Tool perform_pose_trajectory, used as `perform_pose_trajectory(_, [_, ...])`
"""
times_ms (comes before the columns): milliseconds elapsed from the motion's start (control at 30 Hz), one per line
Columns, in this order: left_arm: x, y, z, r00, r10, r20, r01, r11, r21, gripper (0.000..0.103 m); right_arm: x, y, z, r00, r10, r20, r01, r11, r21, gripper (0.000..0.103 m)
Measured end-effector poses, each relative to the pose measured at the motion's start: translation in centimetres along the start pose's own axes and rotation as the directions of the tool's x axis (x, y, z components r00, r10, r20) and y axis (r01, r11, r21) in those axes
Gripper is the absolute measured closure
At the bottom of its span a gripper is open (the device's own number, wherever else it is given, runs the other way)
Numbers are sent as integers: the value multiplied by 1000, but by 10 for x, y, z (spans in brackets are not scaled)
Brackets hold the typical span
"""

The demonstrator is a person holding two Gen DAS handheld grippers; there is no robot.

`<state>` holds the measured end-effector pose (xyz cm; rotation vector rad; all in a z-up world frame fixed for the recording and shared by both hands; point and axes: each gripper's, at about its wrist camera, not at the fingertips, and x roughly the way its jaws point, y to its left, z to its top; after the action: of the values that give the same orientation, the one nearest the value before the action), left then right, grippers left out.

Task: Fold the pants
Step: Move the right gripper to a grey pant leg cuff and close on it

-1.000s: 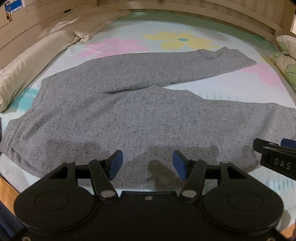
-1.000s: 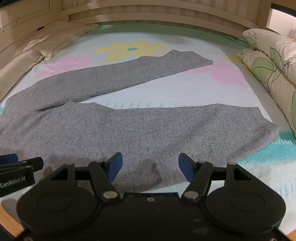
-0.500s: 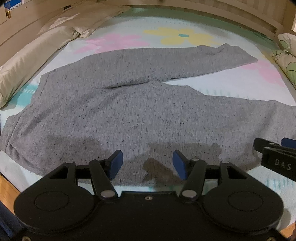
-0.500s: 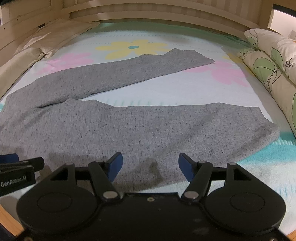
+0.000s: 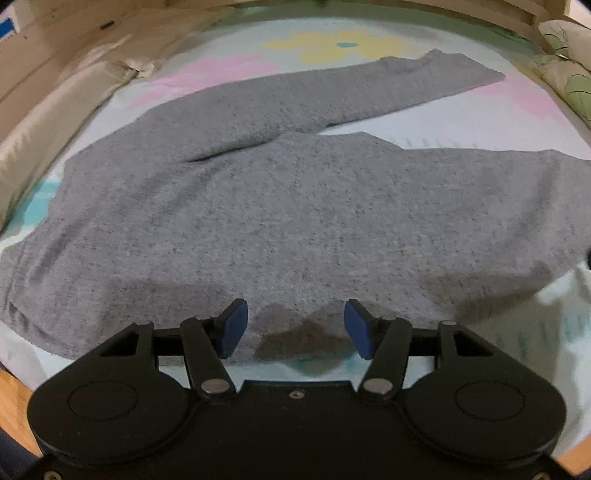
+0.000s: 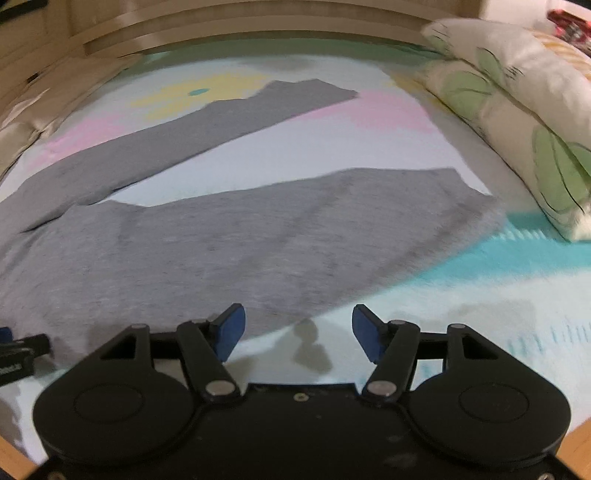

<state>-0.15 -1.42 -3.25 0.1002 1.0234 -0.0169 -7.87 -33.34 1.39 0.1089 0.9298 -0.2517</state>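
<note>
Grey pants lie spread flat on the flowered bed sheet, both legs running off to the right, the far leg angled away from the near leg. My left gripper hovers open over the near hem of the pants' seat, nothing between its blue pads. My right gripper is over the near leg's lower edge; its jaws are closing a little, still wide apart and empty. The left gripper's tip shows at the right wrist view's left edge.
Cream pillows lie along the left side of the bed. Leaf-patterned pillows are stacked on the right. A wooden bed frame runs around the far side, and the wooden near edge shows below the grippers.
The right gripper has slid to the right along the near leg, so the leg's cuff and the leaf pillows look closer. It has left the left wrist view. The left gripper barely moved.
</note>
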Motion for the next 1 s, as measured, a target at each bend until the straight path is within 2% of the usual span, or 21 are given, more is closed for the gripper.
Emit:
perform_pose_trajectory(67, [-1,0,1,1000,1,9,-1,1000,-8,41,1,-9,-1,1000,-13,1,13,1000,10,39])
perform_pose_trajectory(133, [-2,1,4,1000,-27,16,28,999,-40,41,0,-11,0,999,-10,30,11,1000,-14,39])
perform_pose_trajectory(167, [-2,2,6,999,-36,20,37,998,-59,41,0,-8,2,999,-10,47,12,999,-43,39])
perform_pose_trajectory(300, [5,5,11,999,15,34,-12,997,-80,41,4,24,9,990,1,143,32,973,-230,39])
perform_pose_trajectory(367, [10,5,14,999,28,25,-26,997,-69,41,13,39,13,988,54,142,-9,955,-297,42])
perform_pose_trajectory(433, [16,6,15,1000,23,6,-22,998,-64,41,24,48,13,988,115,107,-73,940,-334,54])
perform_pose_trajectory(500, [22,6,15,999,27,-22,-28,998,-61,41,38,53,12,991,118,70,-85,926,-367,75])
perform_pose_trajectory(533, [24,5,15,999,27,-30,-29,998,-62,41,46,52,10,993,109,54,-81,923,-375,79])
perform_pose_trajectory(633, [28,1,16,999,44,-20,-45,997,-67,41,63,34,13,997,70,19,-59,936,-347,80])
perform_pose_trajectory(733, [30,-10,20,998,57,-7,-58,997,-44,43,73,6,19,999,10,39,2,952,-306,80])
perform_pose_trajectory(800, [31,-17,22,999,43,5,-43,999,-23,43,80,-21,26,998,-58,30,64,965,-253,79])
perform_pose_trajectory(900, [33,-28,28,1000,3,2,-3,1000,7,43,88,-65,37,995,-101,21,103,985,-141,79])
perform_pose_trajectory(1000, [34,-39,29,1000,-24,-6,25,999,23,43,100,-105,51,978,-208,11,209,974,-84,79])
